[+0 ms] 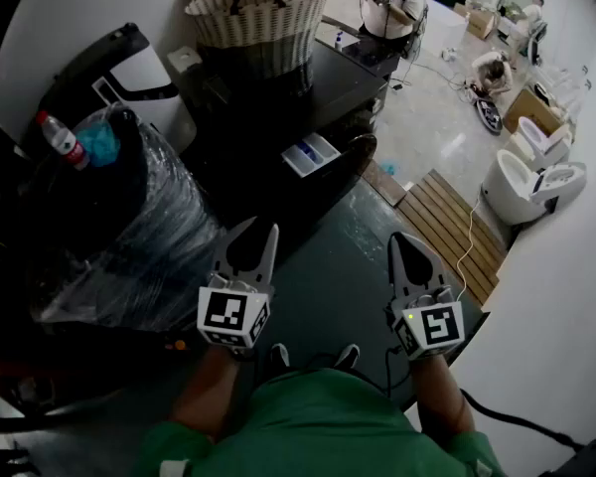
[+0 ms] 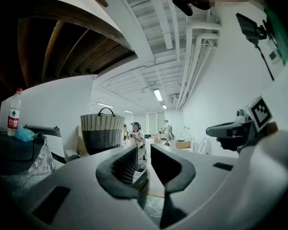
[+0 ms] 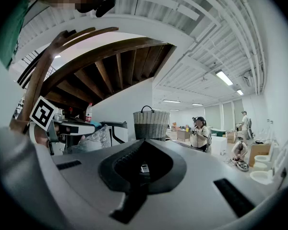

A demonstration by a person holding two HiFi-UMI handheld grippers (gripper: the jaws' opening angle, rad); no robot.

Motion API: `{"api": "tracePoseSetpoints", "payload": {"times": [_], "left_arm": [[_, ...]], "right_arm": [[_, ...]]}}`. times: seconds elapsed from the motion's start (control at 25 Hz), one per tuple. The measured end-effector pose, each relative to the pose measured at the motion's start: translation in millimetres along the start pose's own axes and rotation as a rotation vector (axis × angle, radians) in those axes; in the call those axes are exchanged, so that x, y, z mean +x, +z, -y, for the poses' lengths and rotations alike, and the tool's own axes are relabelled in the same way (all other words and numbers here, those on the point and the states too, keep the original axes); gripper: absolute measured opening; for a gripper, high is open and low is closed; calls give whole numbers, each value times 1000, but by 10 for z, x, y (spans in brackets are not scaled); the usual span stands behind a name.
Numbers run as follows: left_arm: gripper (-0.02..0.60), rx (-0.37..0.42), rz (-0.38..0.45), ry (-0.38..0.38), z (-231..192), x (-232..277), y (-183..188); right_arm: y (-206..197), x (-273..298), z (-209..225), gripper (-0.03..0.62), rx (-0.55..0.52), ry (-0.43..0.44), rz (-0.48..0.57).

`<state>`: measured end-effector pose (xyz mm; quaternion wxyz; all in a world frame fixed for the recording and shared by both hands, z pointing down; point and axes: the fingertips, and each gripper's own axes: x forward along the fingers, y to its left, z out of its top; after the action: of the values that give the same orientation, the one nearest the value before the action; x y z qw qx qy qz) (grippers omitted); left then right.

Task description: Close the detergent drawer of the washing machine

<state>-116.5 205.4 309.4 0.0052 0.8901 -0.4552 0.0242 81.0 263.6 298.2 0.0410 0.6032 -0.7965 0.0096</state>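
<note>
The black washing machine [image 1: 278,97] stands ahead of me, and its white and blue detergent drawer [image 1: 311,154] sticks out of the front, open. My left gripper [image 1: 255,233] hangs low, short of the drawer and left of it, open with nothing between its fingers. My right gripper [image 1: 408,241] is level with it on the right, shut and empty. In the left gripper view, the left gripper [image 2: 144,152] shows a narrow gap, with the drawer [image 2: 140,175] behind it. In the right gripper view, the right gripper [image 3: 144,143] is pressed closed, and the drawer [image 3: 145,168] peeks through its hollow.
A woven basket [image 1: 258,8] sits on top of the machine. A plastic-wrapped bundle [image 1: 129,227] with a bottle [image 1: 58,137] stands at the left. Wooden slats [image 1: 457,227] and white toilets [image 1: 536,182] are at the right. People [image 1: 392,3] are at the back.
</note>
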Motion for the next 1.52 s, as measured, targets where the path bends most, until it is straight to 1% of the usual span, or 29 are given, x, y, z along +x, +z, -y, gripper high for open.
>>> {"api": "tracePoseSetpoints", "payload": {"times": [0.28,0.44,0.52,0.76,0.96,1.08,1.24,1.52], "left_arm": [[95,-3,-16,22,143,74,-17],[95,-10,-25,37,303,166,5],[95,-11,-20,37,428,222,18],[92,4,-24,37,876,355,72],[92,16,-46,61,1047,371,27],[92,17,-75,90,981,387,-66],[92,0,-90,123,762,538,-125],[92,-58,-92,102,278,1193,-342]], "right_arm": [[7,-80,136,21,18,23,20],[-30,-174,204,21,21,83,42],[-39,-240,245,21,8,98,41],[-90,-462,598,21,0,93,35],[-174,-477,823,21,5,96,15],[-243,-368,892,21,18,102,10],[-315,-100,944,21,25,124,10],[-463,561,1115,21,-6,85,-55]]}}
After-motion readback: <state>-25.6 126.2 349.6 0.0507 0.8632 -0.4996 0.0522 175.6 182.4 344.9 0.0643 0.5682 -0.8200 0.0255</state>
